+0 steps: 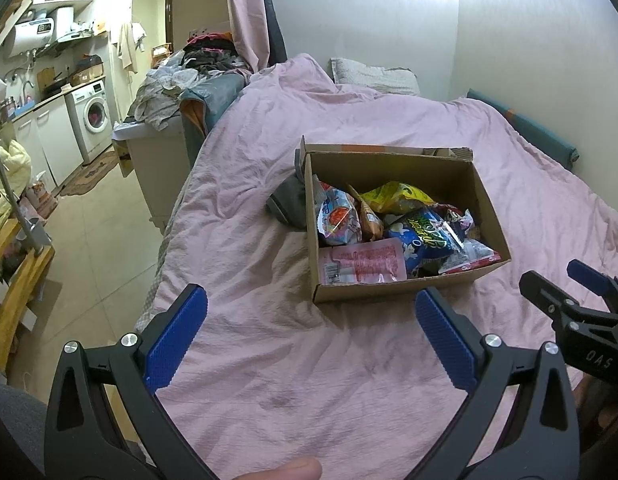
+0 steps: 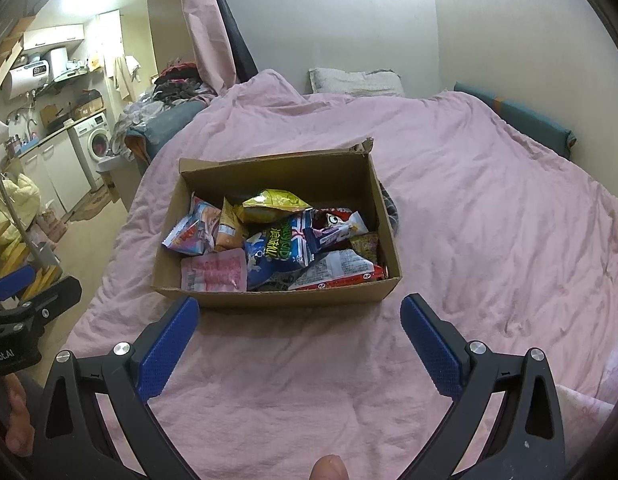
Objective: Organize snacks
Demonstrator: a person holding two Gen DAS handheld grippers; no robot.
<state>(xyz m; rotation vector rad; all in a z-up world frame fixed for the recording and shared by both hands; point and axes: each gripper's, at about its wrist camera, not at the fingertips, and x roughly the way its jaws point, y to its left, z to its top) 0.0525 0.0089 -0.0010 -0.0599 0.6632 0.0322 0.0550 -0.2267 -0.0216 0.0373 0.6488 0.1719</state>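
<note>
An open cardboard box (image 1: 393,290) stands on a pink bedspread (image 1: 289,360); it also shows in the right wrist view (image 2: 277,298). It holds several snack packets: a yellow bag (image 1: 397,196) (image 2: 275,202), a blue bag (image 1: 425,236) (image 2: 277,254), a pink packet (image 1: 361,266) (image 2: 215,274) and others. My left gripper (image 1: 311,304) is open and empty, just short of the box's near wall. My right gripper (image 2: 299,312) is open and empty at the box's near wall. Each gripper shows at the edge of the other's view (image 1: 565,284) (image 2: 25,288).
A grey cloth (image 1: 287,200) lies against the box's far side. Pillows (image 1: 373,76) lie at the head of the bed by the wall. A pile of clothes (image 1: 189,76) sits on a unit left of the bed. A kitchen counter with a washing machine (image 1: 94,114) is far left.
</note>
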